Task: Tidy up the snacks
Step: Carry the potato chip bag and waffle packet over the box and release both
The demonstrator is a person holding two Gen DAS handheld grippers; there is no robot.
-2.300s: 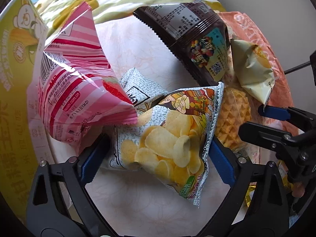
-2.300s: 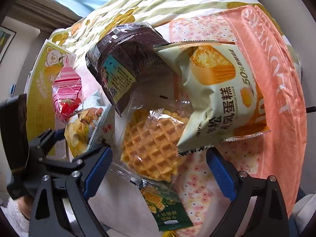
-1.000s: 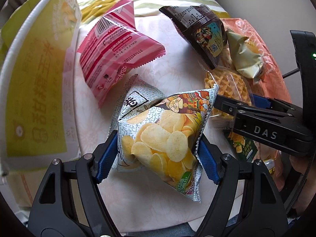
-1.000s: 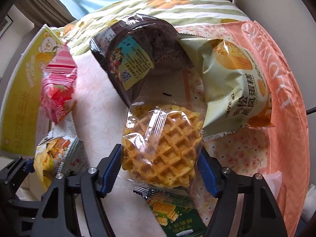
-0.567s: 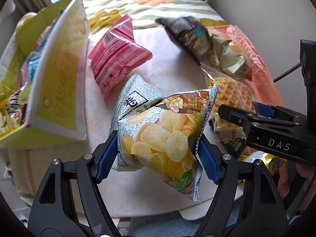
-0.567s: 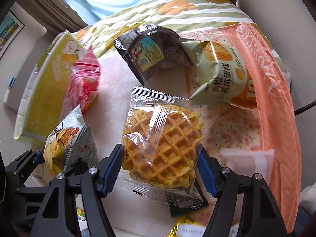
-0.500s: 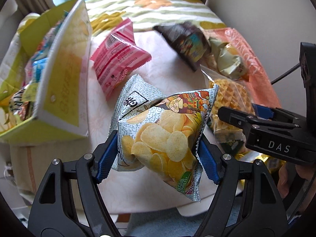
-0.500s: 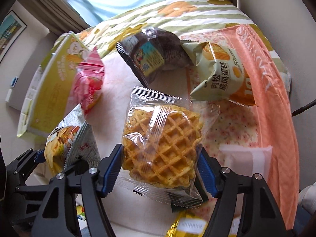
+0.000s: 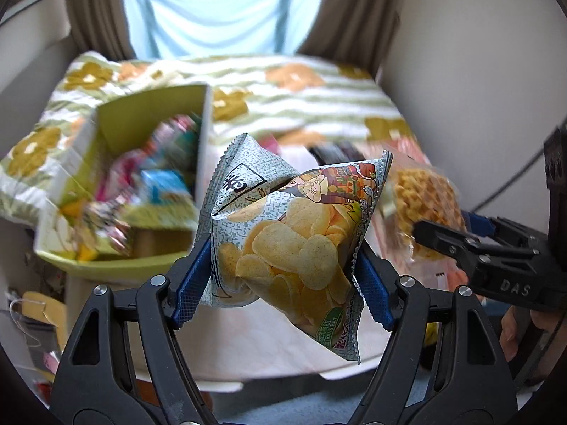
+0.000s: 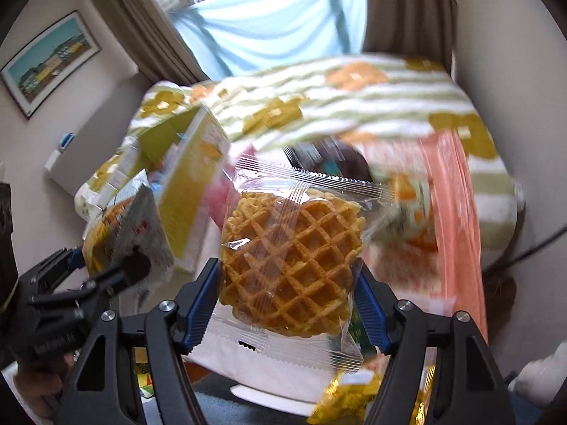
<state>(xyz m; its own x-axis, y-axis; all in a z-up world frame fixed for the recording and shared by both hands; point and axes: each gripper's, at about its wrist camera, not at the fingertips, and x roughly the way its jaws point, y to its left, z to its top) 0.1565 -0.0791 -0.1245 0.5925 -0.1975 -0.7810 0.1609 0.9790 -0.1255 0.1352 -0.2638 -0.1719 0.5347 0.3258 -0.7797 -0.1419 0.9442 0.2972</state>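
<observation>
My left gripper [image 9: 283, 279] is shut on a grey potato chip bag [image 9: 290, 233] and holds it in the air in front of the table. My right gripper [image 10: 288, 301] is shut on a clear-wrapped waffle [image 10: 292, 269], also lifted. The waffle shows at the right in the left wrist view [image 9: 421, 202], and the chip bag shows at the left in the right wrist view [image 10: 131, 226]. A yellow-green cardboard box [image 9: 141, 120] holding several snack packs stands on the table's left side; it also shows in the right wrist view [image 10: 191, 177].
A dark snack bag [image 10: 329, 163] and a pale cake bag [image 10: 411, 205] lie blurred on the table beyond the waffle. An orange cloth [image 10: 457, 212] covers the right side. A striped floral bedspread [image 9: 301, 95] lies behind, then curtains and a window.
Both grippers have risen and pulled back from the table with their snacks. The view now takes in the open box, the bed and the window.
</observation>
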